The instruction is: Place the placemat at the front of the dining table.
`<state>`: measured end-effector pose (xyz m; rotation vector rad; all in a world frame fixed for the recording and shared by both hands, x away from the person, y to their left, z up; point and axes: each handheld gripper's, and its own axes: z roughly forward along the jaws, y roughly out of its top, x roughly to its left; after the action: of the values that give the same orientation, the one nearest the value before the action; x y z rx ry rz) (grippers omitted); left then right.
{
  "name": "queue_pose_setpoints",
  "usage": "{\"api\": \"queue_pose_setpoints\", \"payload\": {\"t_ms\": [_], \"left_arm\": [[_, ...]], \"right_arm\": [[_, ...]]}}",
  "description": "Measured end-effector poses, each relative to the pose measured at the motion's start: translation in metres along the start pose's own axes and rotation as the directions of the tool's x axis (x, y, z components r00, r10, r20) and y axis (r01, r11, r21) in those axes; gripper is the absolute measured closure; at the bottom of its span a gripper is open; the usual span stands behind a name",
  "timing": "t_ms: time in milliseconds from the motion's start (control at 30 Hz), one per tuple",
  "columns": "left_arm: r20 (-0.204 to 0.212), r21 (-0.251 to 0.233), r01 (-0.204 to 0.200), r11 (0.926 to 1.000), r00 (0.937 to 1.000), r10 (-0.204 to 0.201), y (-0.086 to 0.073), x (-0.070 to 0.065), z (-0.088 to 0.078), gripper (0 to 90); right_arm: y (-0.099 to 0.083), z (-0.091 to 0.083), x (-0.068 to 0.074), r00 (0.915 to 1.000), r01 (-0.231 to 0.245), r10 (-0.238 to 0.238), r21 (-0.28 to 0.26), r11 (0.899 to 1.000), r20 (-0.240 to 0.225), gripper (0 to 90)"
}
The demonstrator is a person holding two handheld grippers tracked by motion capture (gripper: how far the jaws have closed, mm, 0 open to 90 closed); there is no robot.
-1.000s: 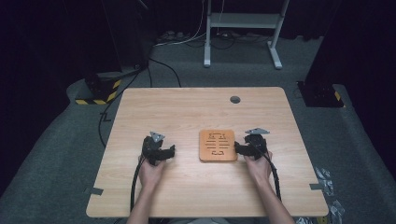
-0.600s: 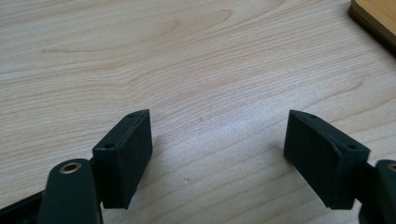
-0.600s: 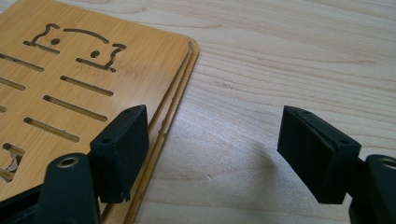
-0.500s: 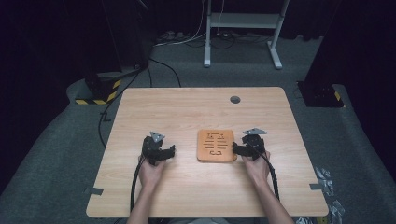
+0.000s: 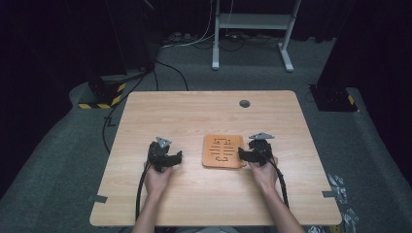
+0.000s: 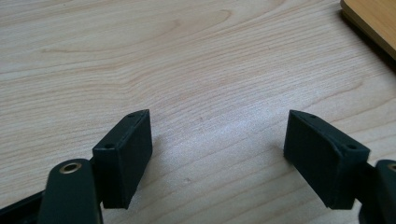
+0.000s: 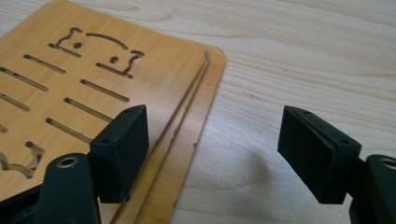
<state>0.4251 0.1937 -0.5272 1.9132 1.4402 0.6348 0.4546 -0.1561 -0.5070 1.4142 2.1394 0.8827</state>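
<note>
A flat orange-brown wooden board (image 5: 222,151) with cut-out slots and cat-like shapes lies on the light wooden table (image 5: 204,114), right of centre. In the right gripper view the board (image 7: 93,88) looks like two stacked layers, the upper one slightly offset. My right gripper (image 5: 241,154) sits at the board's right edge, open; its left jaw hangs over the board's edge and its right jaw over bare table (image 7: 289,70). My left gripper (image 5: 177,158) rests on the table left of the board, open and with nothing between its jaws (image 6: 217,154). The board's corner (image 6: 371,18) shows at the upper right of the left gripper view.
A small dark round grommet (image 5: 244,103) sits in the table near its far edge. Black cables (image 5: 141,189) trail from both grippers toward the near edge. Beyond the table stand a white metal frame (image 5: 252,29) and a yellow-black striped floor block (image 5: 99,97).
The board has slid a little to the left together with my right gripper at its right edge. The left gripper has stayed where it was.
</note>
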Motion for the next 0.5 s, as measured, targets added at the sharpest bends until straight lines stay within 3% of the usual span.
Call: {"api": "queue_pose_setpoints", "payload": {"t_ms": [133,500], "left_arm": [[-0.001,0.0,0.002,1.0,1.0,-0.002,0.0,-0.0001,0.0,23.6],[0.001,-0.001,0.01,0.9999,1.0,-0.01,-0.0002,-0.0007,0.0001,23.6]], "right_arm": [[0.0009,0.0031,0.0038,1.0,0.003,-0.003,0.013,1.0,-0.003,23.8],[-0.0012,0.0025,-0.003,0.9996,-0.003,0.002,0.02,1.0,0.027,23.9]]}}
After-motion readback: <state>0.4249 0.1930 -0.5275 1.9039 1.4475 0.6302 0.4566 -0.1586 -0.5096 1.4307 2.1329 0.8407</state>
